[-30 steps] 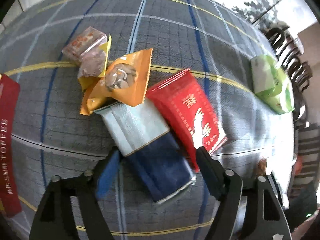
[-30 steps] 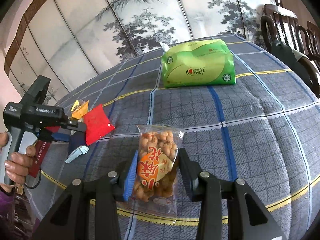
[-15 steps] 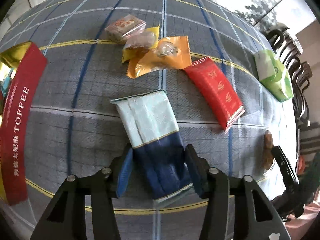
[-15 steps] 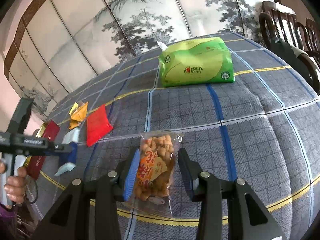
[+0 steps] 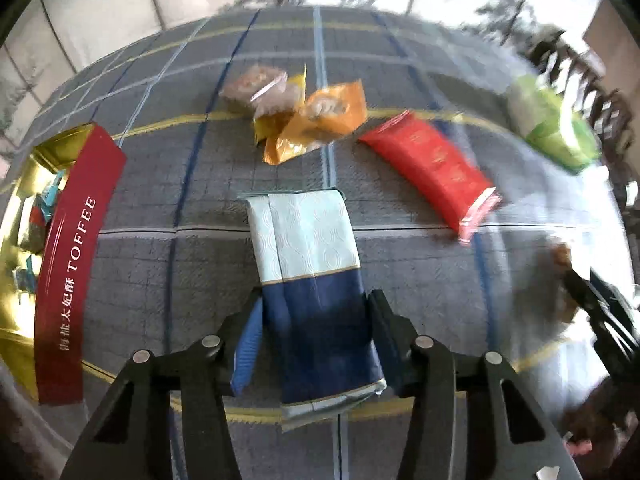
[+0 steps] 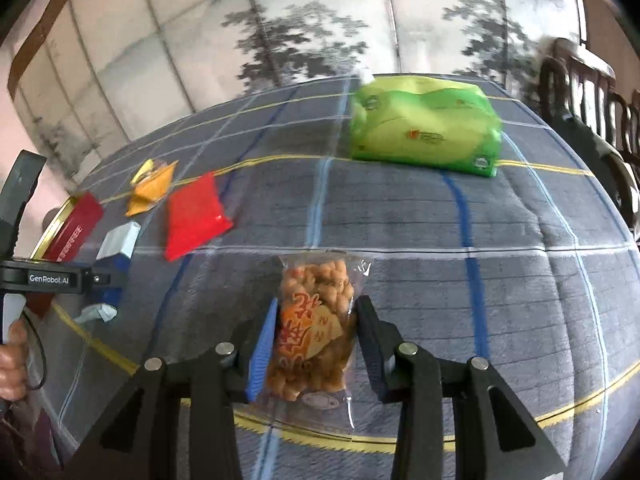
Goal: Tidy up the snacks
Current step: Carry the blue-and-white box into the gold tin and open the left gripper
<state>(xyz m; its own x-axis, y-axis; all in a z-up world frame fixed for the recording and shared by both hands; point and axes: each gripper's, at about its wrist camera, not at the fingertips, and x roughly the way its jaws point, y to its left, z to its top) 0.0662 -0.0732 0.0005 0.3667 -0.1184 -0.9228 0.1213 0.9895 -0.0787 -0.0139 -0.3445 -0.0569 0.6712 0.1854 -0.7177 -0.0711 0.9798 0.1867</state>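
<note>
While both grippers work over the grey plaid tablecloth (image 5: 132,280), each has its fingers closed on a packet. The left gripper (image 5: 316,340) clamps the dark blue end of the pale blue and navy pouch (image 5: 308,248), whose light end points to 12 o'clock in the left wrist view. At 9 o'clock lies the open red and gold toffee box (image 5: 72,264), wrapped sweets showing inside its gold tray. Toward 12 o'clock sits a small cluster: the orange wrapped pastry (image 5: 320,120) overlapping a yellow wrapper (image 5: 276,124), with a clear-wrapped brownish cake (image 5: 252,84) just beyond them. At 2 o'clock the red packet (image 5: 432,168) lies flat on the cloth, apart from the pouch, and the green bag (image 5: 552,128) is blurred farther out.

The right gripper (image 6: 316,340) pinches the clear bag of coated peanuts (image 6: 314,320) by its lower half, its top toward 12 o'clock. In that view the green bag (image 6: 424,132) rests at 1 o'clock, well apart, and the red packet (image 6: 192,216) at 10 o'clock. The left gripper's handle (image 6: 52,278) shows at 9 o'clock, held by a hand (image 6: 12,356), beside a painted screen (image 6: 280,20) backdrop.
</note>
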